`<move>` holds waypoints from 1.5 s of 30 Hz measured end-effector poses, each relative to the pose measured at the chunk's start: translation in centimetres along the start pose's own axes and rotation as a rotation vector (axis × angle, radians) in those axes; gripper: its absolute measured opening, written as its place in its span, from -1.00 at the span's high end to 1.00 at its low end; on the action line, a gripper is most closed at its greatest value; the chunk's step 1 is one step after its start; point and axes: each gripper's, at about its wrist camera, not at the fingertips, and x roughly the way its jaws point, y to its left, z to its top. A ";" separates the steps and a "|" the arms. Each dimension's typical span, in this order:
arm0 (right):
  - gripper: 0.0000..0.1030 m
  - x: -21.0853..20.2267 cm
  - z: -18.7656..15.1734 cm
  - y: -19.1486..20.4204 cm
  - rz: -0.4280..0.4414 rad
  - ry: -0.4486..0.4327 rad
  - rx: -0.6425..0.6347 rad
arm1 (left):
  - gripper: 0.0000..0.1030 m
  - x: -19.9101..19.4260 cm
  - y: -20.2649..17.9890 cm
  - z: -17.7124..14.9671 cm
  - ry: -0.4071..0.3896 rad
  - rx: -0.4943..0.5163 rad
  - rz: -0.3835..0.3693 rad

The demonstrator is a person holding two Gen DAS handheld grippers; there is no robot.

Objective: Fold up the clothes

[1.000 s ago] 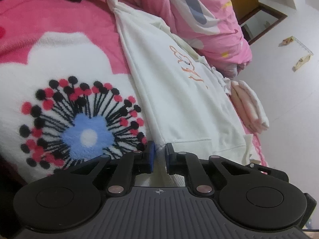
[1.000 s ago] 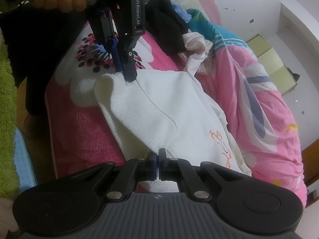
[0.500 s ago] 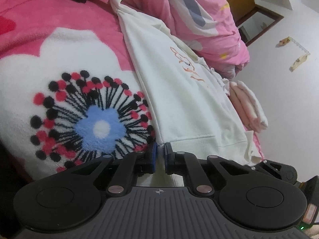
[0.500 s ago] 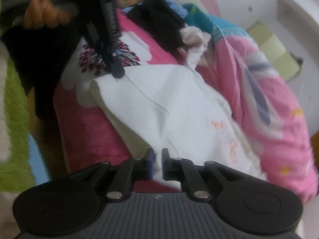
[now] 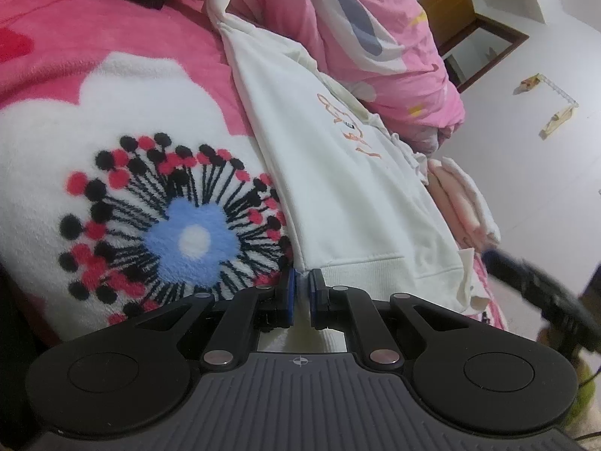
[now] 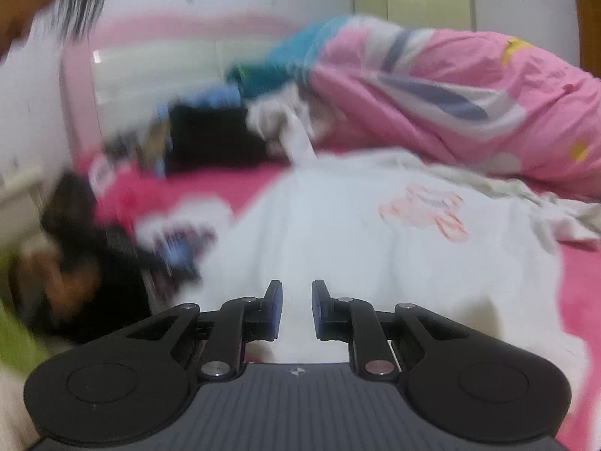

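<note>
- My left tool [image 5: 302, 282] has its blue pads nearly together, pinching the ribbed bottom corner of the cream-white sweatshirt with an orange line drawing on its chest [image 5: 338, 173]; the cloth runs between the pads and back under the tool body.
- From that corner the sweatshirt lies long and fairly flat on the bed, over the pink fleece blanket with a blue-centred black-and-red flower [image 5: 157, 206]. Its far end runs up toward the rumpled pink quilt with grey-blue stripes [image 5: 357, 37].
- One long side looks turned in to a straight edge, so I judge at least one lengthwise fold is there. The upper end bunches near the quilt, and crosswise folds look to be left.
- A folded pale-pink cloth stack [image 5: 462, 195] sits at the bed's edge just beside the sweatshirt, so some folding shows as done.
- My right tool [image 6: 296, 302] stands with a clear gap between its pads and nothing in them. It hovers low over the sweatshirt's near part. That view is motion-blurred, so whether it touches the cloth I can't say.
</note>
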 end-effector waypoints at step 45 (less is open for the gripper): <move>0.70 16.9 2.2 -2.8 -0.286 0.345 -0.236 | 0.87 -0.7 -0.6 -0.8 -0.048 0.108 0.043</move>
